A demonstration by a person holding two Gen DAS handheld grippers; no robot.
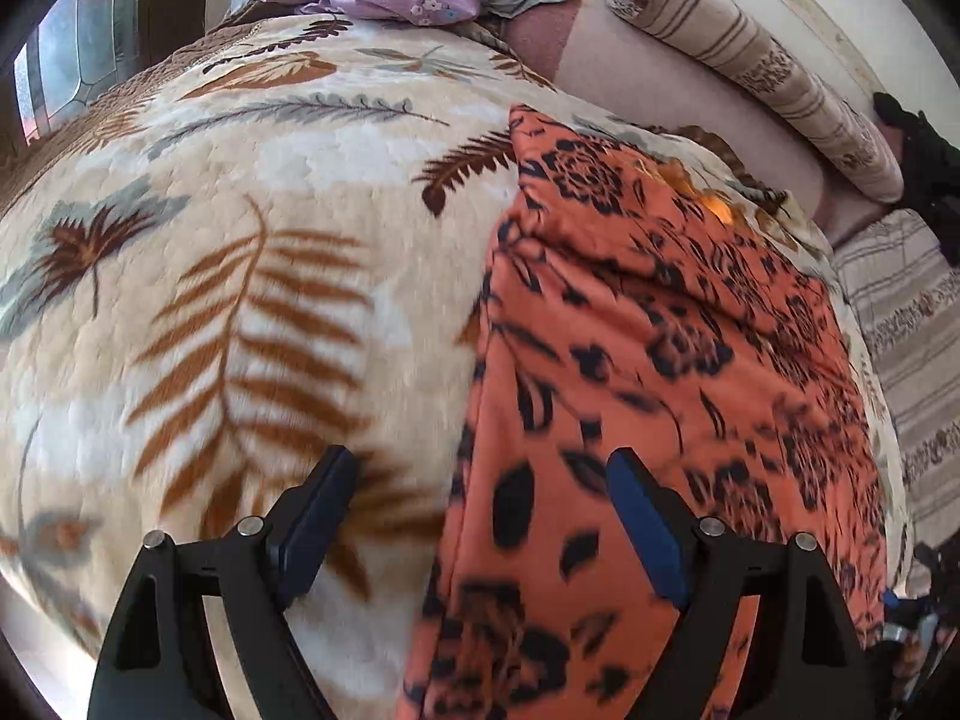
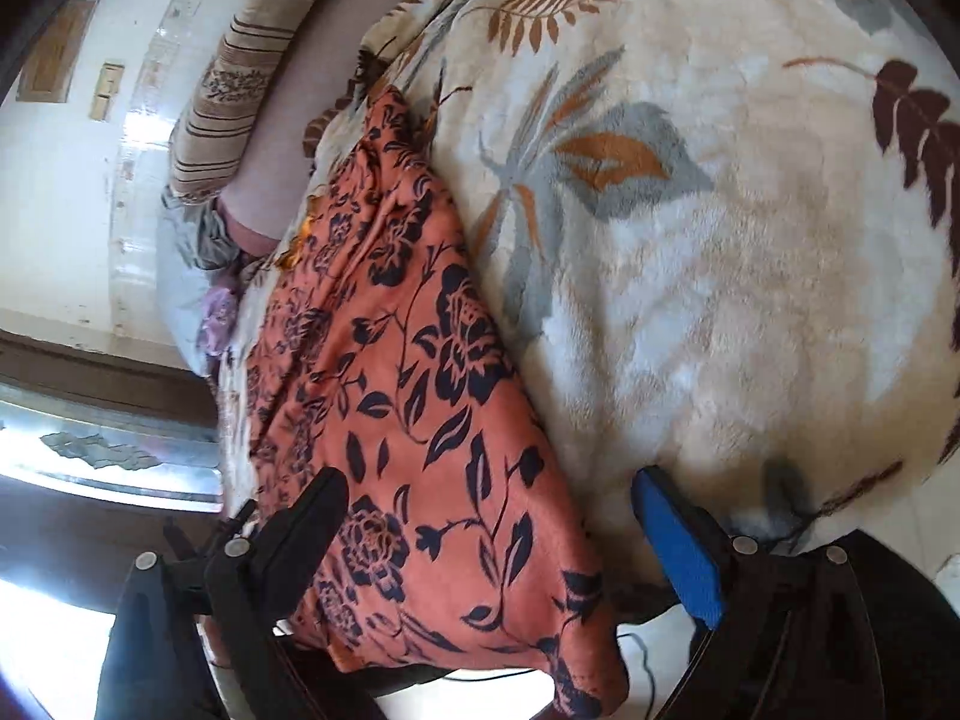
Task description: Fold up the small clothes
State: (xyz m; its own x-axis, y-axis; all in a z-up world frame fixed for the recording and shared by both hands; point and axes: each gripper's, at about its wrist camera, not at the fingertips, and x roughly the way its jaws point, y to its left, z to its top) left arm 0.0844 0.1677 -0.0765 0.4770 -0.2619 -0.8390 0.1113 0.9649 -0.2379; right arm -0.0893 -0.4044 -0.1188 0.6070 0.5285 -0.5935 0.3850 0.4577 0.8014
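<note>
In the left wrist view, a cream blanket (image 1: 252,228) with brown and grey leaf prints covers the bed. The left tool (image 1: 480,468) hangs above it with its jaws spread wide and nothing pinched; the left-hand finger is over the blanket, the right-hand one over the orange cloth (image 1: 648,360). This cloth, printed with dark flowers, lies in a long folded strip on the blanket's right part. A lilac garment (image 1: 402,0) sits at the far end, and a striped bolster (image 1: 750,66) lies along the wall.

In the right wrist view, the right tool (image 2: 489,486) is likewise spread and empty, its fingers straddling the near corner of the orange cloth (image 2: 408,372), with the blanket (image 2: 720,240) to the right.
</note>
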